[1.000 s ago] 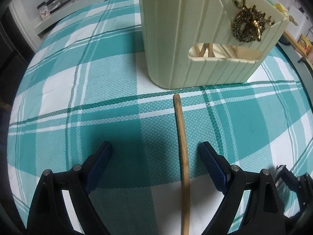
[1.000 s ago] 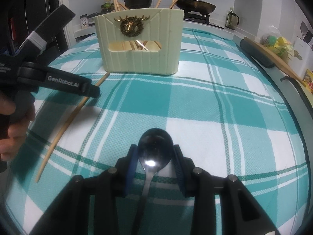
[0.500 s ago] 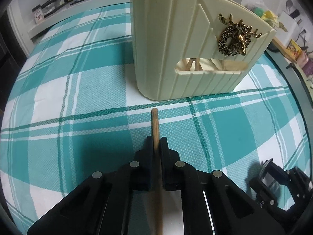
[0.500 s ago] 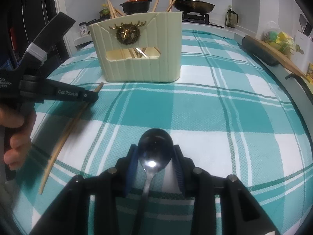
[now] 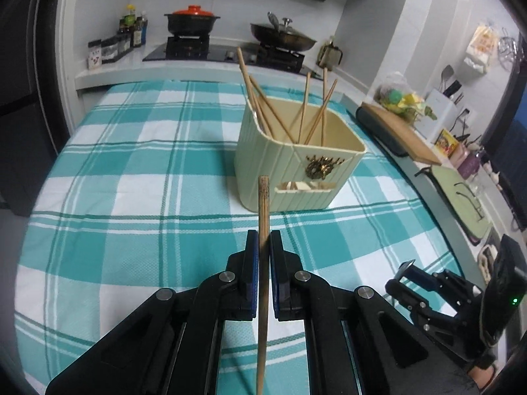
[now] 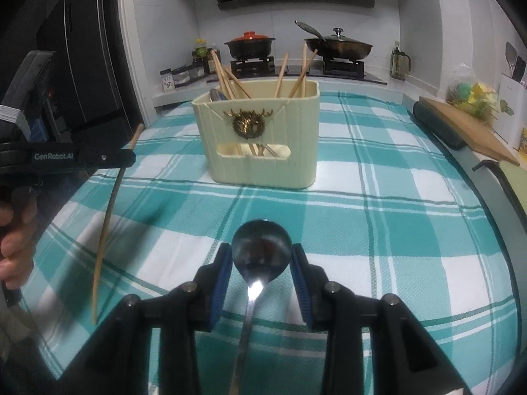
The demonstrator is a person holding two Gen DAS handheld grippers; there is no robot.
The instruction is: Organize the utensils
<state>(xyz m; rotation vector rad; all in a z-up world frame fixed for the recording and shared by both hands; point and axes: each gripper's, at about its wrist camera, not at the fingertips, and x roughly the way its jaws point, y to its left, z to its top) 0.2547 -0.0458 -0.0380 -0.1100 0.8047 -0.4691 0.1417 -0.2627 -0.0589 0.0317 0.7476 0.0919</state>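
The left tongs (image 5: 263, 247) are now clamping the chopstick (image 5: 263, 217), which a second ago was lying flat on the cloth between pads that stood wide apart. It is now being carried clear of the bench (image 5: 131, 197), its blunt end pointing up and forward toward the holder (image 5: 290, 177); in the right view the stick is hanging from the tongs, tilted, with its thin end low over the near left part of the bench. So the pick-up is looking done, and what remains for this stick is the carry and the drop into the holder's open top.

The right tongs (image 6: 262, 263) are gripping the spoon (image 6: 262, 250) by the sides of its bowl, as they were a second ago, the handle running back under the camera. It is waiting over the near middle of the bench.

The holder is standing toward the far middle of the bench, with several chopsticks leaning in it already. Those sticks are fanning out across the opening, so the new one is likely needing to go in steeply, thin end first, to avoid catching on them.
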